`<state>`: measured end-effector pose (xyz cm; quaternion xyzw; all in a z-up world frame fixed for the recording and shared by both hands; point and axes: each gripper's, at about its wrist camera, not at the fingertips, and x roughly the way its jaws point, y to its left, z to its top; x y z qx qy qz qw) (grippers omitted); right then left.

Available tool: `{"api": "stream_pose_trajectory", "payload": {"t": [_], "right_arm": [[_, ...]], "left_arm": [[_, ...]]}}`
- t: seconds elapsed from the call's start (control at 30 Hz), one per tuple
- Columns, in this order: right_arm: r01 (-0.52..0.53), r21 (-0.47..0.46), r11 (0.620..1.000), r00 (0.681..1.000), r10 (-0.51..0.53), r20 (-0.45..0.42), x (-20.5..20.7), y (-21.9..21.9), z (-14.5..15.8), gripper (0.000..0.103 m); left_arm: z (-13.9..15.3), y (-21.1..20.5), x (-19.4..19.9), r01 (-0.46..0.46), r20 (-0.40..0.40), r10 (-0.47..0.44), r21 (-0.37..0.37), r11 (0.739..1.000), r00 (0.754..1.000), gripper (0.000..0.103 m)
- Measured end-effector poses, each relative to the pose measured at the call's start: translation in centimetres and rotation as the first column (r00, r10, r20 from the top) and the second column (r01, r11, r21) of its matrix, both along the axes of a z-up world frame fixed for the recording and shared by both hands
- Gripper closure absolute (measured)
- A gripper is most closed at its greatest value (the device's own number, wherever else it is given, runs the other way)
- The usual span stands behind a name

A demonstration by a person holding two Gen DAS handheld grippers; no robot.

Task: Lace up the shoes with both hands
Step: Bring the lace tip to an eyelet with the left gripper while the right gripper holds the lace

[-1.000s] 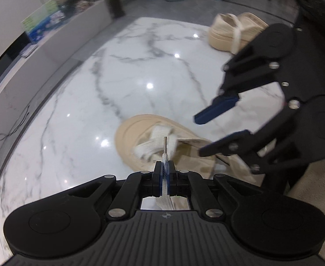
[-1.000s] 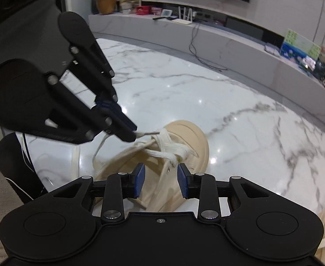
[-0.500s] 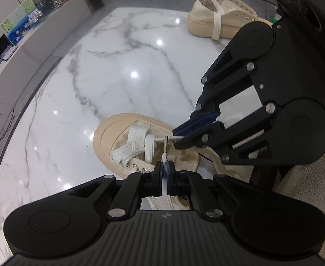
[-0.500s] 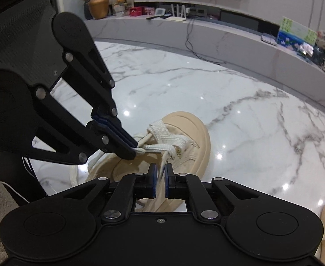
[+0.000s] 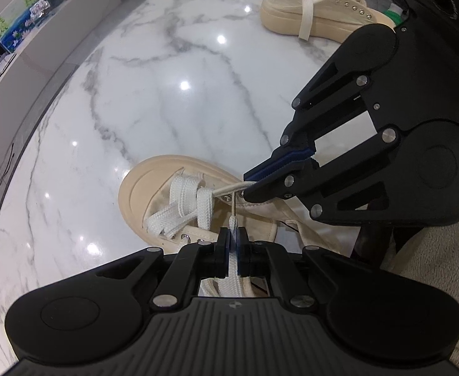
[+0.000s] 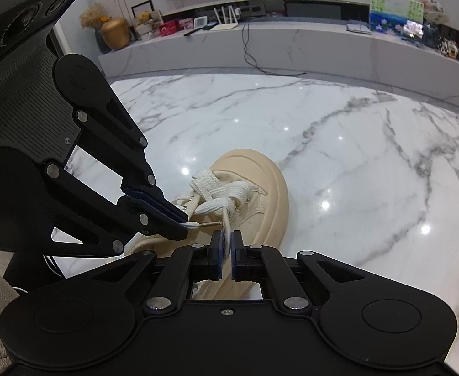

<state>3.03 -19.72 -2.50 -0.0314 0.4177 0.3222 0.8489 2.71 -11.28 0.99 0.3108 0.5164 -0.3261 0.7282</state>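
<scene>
The cream shoe (image 5: 154, 197) sits on the marble tabletop (image 5: 166, 100). The left hand-held gripper (image 5: 231, 241) pinches the lace (image 5: 204, 206) near its tip, and the right hand-held gripper (image 6: 226, 241) pinches a lace strand. Too hard a pull could slip the thin tip free or drag the shoe.

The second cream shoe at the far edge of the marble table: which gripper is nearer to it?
Right. The right gripper sits on the side towards the second cream shoe; the left gripper is further back, over the near shoe.
</scene>
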Motion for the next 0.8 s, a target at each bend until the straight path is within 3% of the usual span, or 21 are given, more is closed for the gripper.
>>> {"api": "stream_pose_trajectory", "payload": {"t": [0.13,0.3,0.47,0.8], "right_arm": [[-0.003,0.005,1.000,1.000,0.003,0.002,0.0,0.0,-0.1,0.100],[-0.001,0.010,1.000,1.000,0.001,0.002,0.1,-0.2,-0.2,0.100],[-0.002,0.008,1.000,1.000,0.002,0.007,0.0,-0.3,-0.2,0.100],[0.005,0.001,1.000,1.000,-0.005,0.006,0.0,-0.4,-0.3,0.100]], "left_arm": [[1.2,0.3,-0.3,-0.005,-0.006,0.005,0.003,1.000,1.000,0.100],[1.4,0.4,0.1,-0.050,-0.105,0.043,-0.064,0.997,0.994,0.100],[0.0,0.2,0.9,-0.118,-0.122,0.114,-0.033,0.992,0.986,0.100],[-1.0,0.4,1.8,-0.184,-0.061,0.185,0.012,0.983,0.981,0.100]]}}
